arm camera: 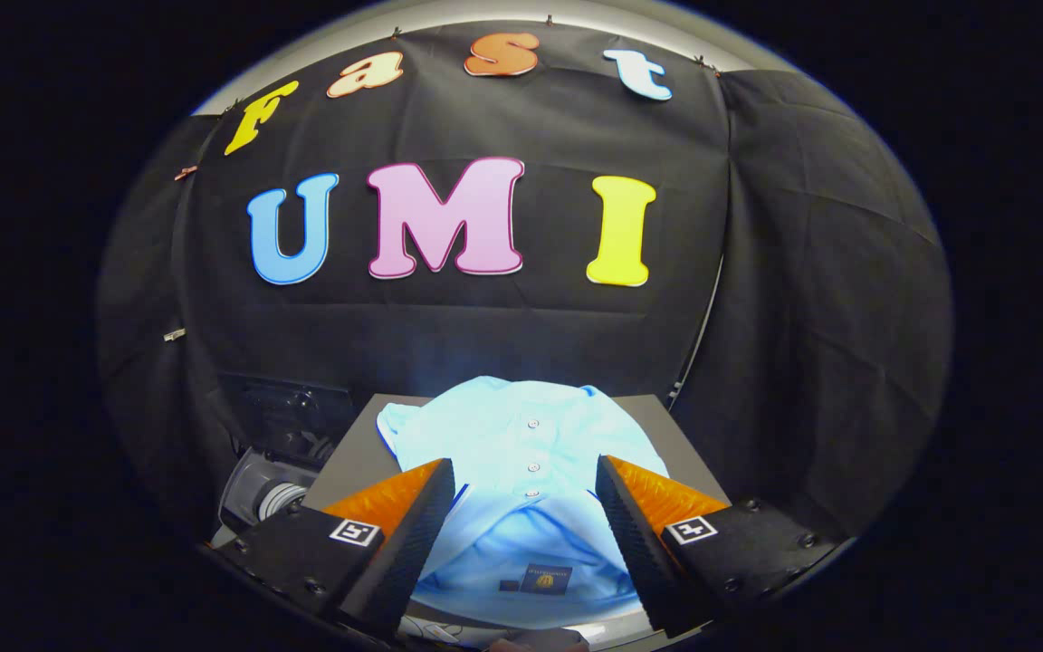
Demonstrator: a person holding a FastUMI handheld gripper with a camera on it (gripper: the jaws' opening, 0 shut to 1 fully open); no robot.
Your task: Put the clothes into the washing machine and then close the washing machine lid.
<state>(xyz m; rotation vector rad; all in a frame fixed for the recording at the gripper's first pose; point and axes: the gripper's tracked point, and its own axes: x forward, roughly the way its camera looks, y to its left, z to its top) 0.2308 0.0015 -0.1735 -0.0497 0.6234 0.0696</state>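
A light blue buttoned shirt point(521, 453) lies spread on a dark grey flat surface point(349, 457), collar end toward me. My gripper point(526, 484) hovers over the shirt's collar part, open, with the fabric showing between its two fingers and neither finger pressing on it. To the left of the grey surface, lower down, the washing machine point(272, 471) shows a round grey opening with its dark lid point(291, 412) standing up behind it.
Black cloth walls close the booth at the back and on the right. The grey surface's right edge point(689, 435) runs close to the right wall.
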